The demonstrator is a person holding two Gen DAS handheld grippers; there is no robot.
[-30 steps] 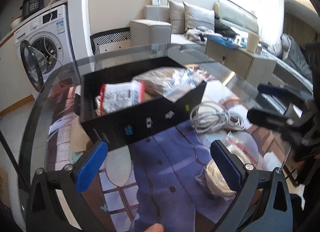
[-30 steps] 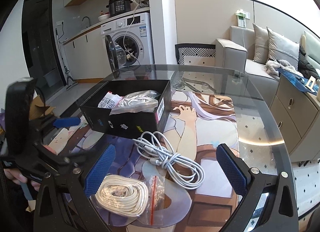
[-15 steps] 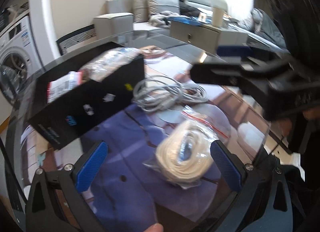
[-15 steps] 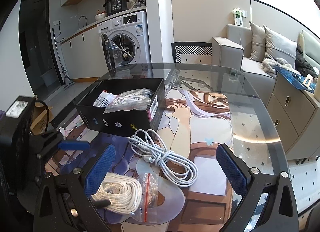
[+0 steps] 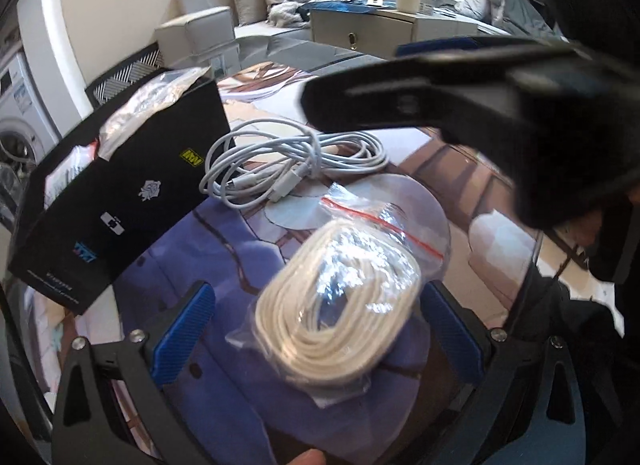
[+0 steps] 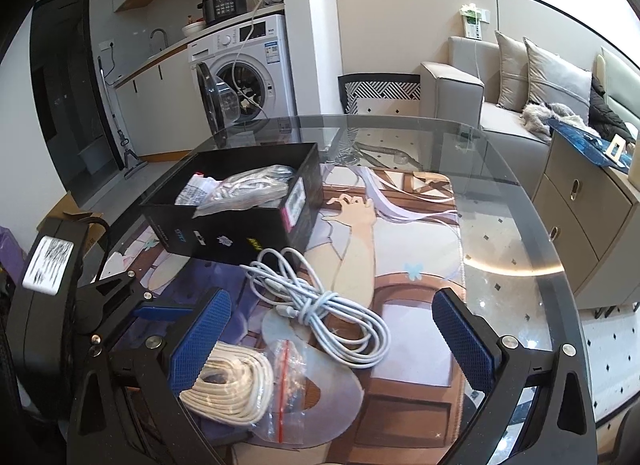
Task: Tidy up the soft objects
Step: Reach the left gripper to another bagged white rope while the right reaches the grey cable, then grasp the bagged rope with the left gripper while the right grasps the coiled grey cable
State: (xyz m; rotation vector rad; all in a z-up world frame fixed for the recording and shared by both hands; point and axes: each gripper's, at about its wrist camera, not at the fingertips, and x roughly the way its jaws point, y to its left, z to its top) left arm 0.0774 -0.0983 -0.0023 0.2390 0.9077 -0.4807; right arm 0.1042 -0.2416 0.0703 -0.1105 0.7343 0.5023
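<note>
the bagged cream cable coil (image 5: 336,305) lies near the glass table's (image 6: 516,249) near edge, between the left gripper's (image 5: 316,329) wide, empty jaws. the loose white cable (image 6: 320,305) lies just beside the black box (image 6: 240,205), which already holds two bags. the right gripper (image 6: 332,333) hangs wide, empty.

Black box (image 6: 224,225), seemingly cream bagged cord (image 5: 336,305).

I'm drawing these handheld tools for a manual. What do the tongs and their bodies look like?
Both tongs, left tongs and right tongs, have black angular frames with silver screws and two fingers faced with blue textured pads. The left unit's black body carries a white printed label and a black cable.
</note>
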